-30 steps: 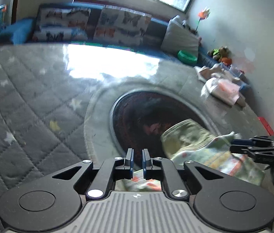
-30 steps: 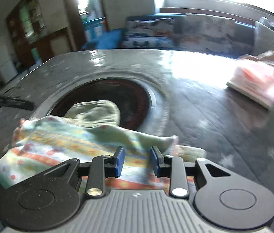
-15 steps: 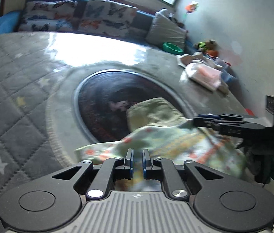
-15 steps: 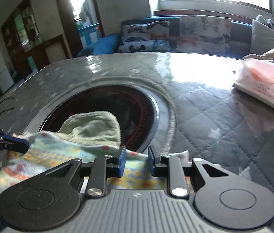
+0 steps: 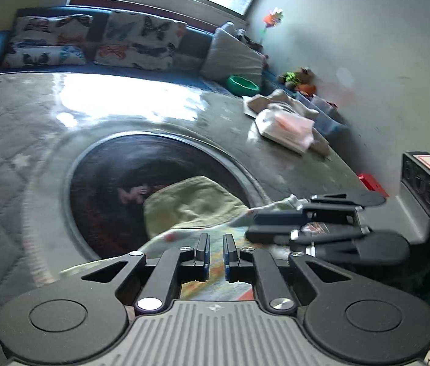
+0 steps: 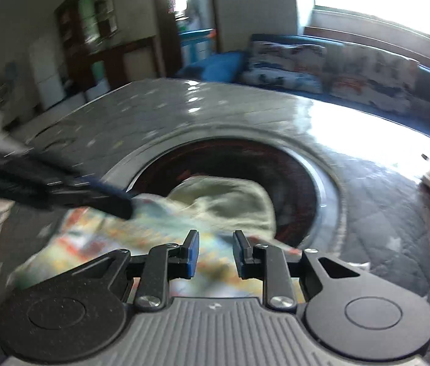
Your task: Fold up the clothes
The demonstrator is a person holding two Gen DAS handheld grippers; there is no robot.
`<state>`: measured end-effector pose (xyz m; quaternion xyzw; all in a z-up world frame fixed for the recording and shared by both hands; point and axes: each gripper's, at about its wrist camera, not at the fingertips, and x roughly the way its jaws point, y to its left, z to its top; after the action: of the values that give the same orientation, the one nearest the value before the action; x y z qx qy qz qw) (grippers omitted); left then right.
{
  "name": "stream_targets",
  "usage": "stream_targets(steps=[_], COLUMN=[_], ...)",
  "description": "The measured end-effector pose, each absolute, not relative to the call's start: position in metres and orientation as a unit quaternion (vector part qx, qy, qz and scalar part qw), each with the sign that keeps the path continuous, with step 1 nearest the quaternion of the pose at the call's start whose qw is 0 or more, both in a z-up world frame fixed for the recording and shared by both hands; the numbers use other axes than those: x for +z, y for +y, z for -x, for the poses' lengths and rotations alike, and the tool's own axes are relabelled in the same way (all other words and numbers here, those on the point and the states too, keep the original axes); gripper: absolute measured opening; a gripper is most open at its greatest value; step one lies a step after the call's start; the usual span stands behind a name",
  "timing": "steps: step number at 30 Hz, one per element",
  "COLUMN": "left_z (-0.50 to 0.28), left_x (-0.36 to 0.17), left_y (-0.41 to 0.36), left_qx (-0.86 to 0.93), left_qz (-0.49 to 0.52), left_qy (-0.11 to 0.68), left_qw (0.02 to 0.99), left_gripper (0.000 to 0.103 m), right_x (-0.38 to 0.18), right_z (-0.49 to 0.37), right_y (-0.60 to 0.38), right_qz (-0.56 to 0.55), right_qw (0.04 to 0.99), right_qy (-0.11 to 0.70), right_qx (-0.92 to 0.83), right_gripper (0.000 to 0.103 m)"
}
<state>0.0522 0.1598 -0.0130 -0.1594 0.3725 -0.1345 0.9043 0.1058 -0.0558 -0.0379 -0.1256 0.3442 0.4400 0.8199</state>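
Observation:
A small garment (image 5: pixel 190 204), pastel-patterned outside and yellow-green inside, lies partly over the dark round centre (image 5: pixel 108 183) of the table. My left gripper (image 5: pixel 216 253) is shut, with a thin gap, on the garment's near patterned edge. In the right wrist view its fingertips (image 6: pixel 123 206) pinch the cloth (image 6: pixel 224 204) from the left. My right gripper (image 6: pixel 213 253) holds the patterned hem between narrowly parted pads. In the left wrist view it (image 5: pixel 251 227) comes in sideways from the right, close to my left gripper, with cloth at its tips.
A grey quilted star cover (image 5: pixel 1 152) spreads over the table. A pink-and-white packet (image 5: pixel 288 128) and loose cloths lie at the far right, with a green bowl (image 5: pixel 242 84) behind. A black box (image 5: pixel 428 183) stands near the right edge. A sofa with butterfly cushions (image 5: pixel 135 42) runs along the back.
The two grippers have drawn closer together, each carrying its edge of the garment. The patterned cloth now bunches between them over the yellow-green part.

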Motion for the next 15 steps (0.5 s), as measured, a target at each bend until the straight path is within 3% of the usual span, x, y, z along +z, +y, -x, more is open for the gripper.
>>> stream_targets(steps=[5,15], left_z=[-0.066,-0.065], left_x=[-0.031,-0.04], left_y=[0.148,0.144], left_qx=[-0.13,-0.115], left_qz=[0.16,0.155], left_qy=[0.395,0.398], left_qw=[0.895,0.897], left_gripper=[0.01,0.01], right_x=[-0.04,-0.041], right_z=[-0.072,-0.018], right_y=[-0.053,-0.08], right_qz=[0.178,0.183], right_qw=[0.792,0.791], right_qy=[0.347,0.341], right_qx=[0.47,0.475], right_gripper=[0.024,0.024])
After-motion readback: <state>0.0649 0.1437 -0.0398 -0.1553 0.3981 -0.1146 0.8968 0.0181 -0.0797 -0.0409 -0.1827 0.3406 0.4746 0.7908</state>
